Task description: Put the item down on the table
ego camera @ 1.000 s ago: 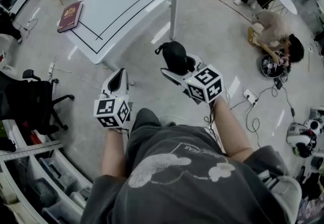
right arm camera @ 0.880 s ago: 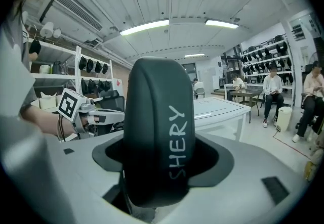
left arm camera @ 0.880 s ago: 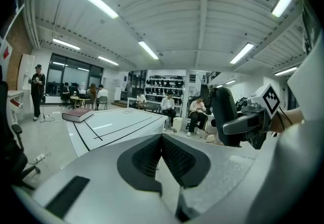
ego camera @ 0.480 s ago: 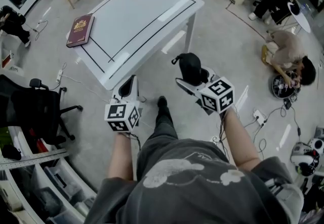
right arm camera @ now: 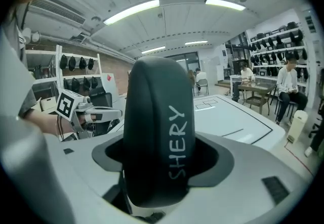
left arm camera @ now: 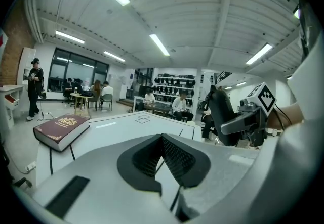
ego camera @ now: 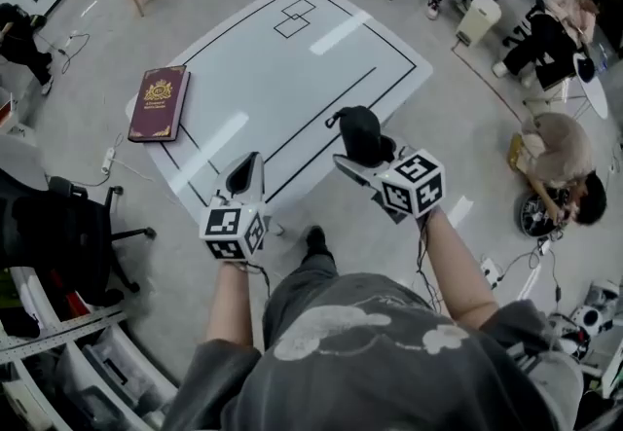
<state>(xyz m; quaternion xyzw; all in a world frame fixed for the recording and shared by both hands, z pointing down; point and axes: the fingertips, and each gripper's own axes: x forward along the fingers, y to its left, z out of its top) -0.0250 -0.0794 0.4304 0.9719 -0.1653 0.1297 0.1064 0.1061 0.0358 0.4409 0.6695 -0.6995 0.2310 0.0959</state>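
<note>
1. The right tongs (ego camera: 370, 157) pinch a dark case (ego camera: 358, 130), holding it in the air over the counter's (ego camera: 292, 79) near edge.
2. The left tongs (ego camera: 246, 169) are pressed together, empty, at that same edge.

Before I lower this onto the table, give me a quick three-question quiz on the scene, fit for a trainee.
1. True or false: the right gripper is shut on a dark case that bears the word SHERY.
2. Pick one: what lies on the white table? A) a maroon book; B) a mug; C) a laptop.
3. Fill the gap: the jaws of the left gripper are ____, with nothing between them.

Key: 1 true; 2 A; 3 together.
</note>
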